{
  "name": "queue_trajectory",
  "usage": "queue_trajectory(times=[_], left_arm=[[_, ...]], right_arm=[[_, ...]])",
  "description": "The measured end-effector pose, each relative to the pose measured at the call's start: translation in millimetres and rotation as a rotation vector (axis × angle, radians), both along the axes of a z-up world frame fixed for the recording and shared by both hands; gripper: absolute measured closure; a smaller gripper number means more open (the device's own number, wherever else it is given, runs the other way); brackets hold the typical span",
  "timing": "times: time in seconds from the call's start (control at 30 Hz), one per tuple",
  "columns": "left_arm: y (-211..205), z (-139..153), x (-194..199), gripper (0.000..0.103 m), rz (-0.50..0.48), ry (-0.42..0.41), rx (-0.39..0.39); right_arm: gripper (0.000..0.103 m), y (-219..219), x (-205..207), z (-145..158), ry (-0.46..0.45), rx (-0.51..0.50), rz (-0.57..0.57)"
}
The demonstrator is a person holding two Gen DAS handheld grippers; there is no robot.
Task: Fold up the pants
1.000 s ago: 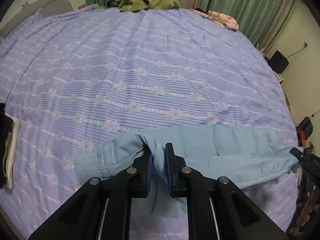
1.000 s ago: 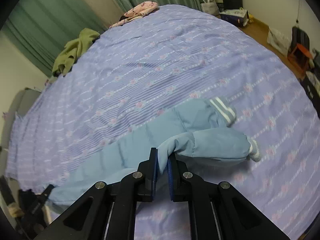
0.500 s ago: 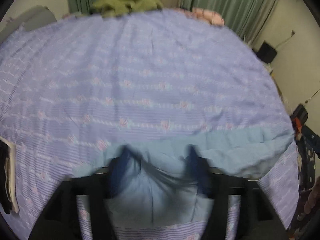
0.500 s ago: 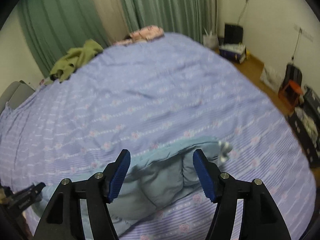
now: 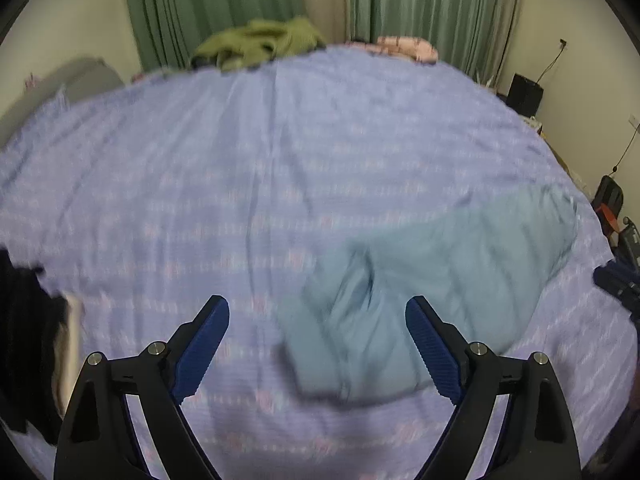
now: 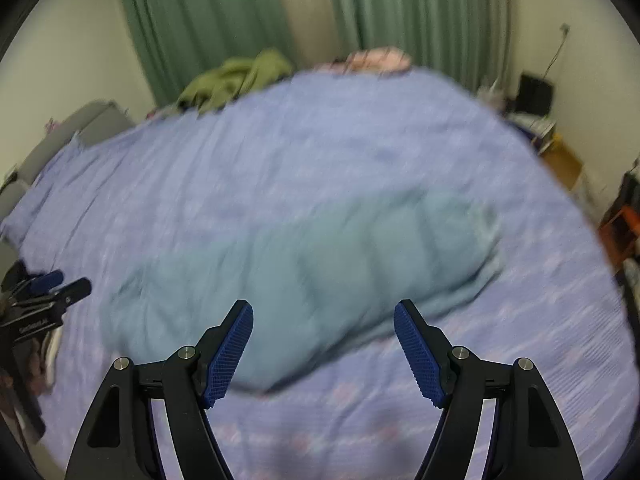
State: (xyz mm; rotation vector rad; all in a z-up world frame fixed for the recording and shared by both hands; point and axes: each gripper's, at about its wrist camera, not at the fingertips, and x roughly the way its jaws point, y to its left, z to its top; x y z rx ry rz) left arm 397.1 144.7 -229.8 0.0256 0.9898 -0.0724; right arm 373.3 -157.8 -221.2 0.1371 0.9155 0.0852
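A wide bed point(image 5: 280, 152) fills most of both views, covered by a lilac bedspread point(image 6: 320, 152) with faint rows of pink flowers, blurred here. Behind it, across the top of the frame, hang green curtains point(image 5: 224, 8) with a pale beige strip between them. The walls point(image 5: 576, 40) are cream. A grey headboard point(image 5: 80, 80) shows at the upper left. At the far edge of the bed lie an olive green garment point(image 5: 260, 42) and a pink cloth point(image 5: 404, 46). At the right, a black box point(image 5: 526, 94) stands by the wall under a hanging cable point(image 5: 554, 62). The light is dim and even.
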Motion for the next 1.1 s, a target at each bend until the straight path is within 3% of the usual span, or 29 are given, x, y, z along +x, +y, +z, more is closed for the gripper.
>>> queue_trajectory(times=[0.3, 0.37, 0.43, 0.47, 0.67, 0.9, 1.0, 1.1], left_arm=[[28, -63, 4, 0.025, 0.081, 0.123, -0.212], [29, -68, 10, 0.035, 0.075, 0.136, -0.244], [28, -74, 17, 0.062, 0.065, 0.154, -0.293], [25, -75, 20, 0.063, 0.060, 0.164, -0.299], [20, -71, 23, 0.064, 0.049, 0.153, -0.257], [20, -78, 31, 0.064, 0.069, 0.153, -0.187], [20, -79, 33, 0.064, 0.073, 0.151, -0.177], [22, -81, 34, 0.064, 0.082, 0.160, -0.185]], right_arm=[[0.030, 27, -7, -65, 0.138, 0.062, 0.034], [0.030, 29, -8, -72, 0.143, 0.073, 0.035], [0.030, 30, -7, -75, 0.148, 0.084, 0.034], [0.030, 31, -7, -78, 0.151, 0.099, 0.036], [0.045, 29, 1, -94, 0.185, 0.200, 0.044], [0.049, 34, 25, -118, 0.267, 0.319, 0.055], [0.050, 41, 22, -106, 0.227, 0.344, 0.078], [0.051, 52, 26, -101, 0.193, 0.304, 0.131]])
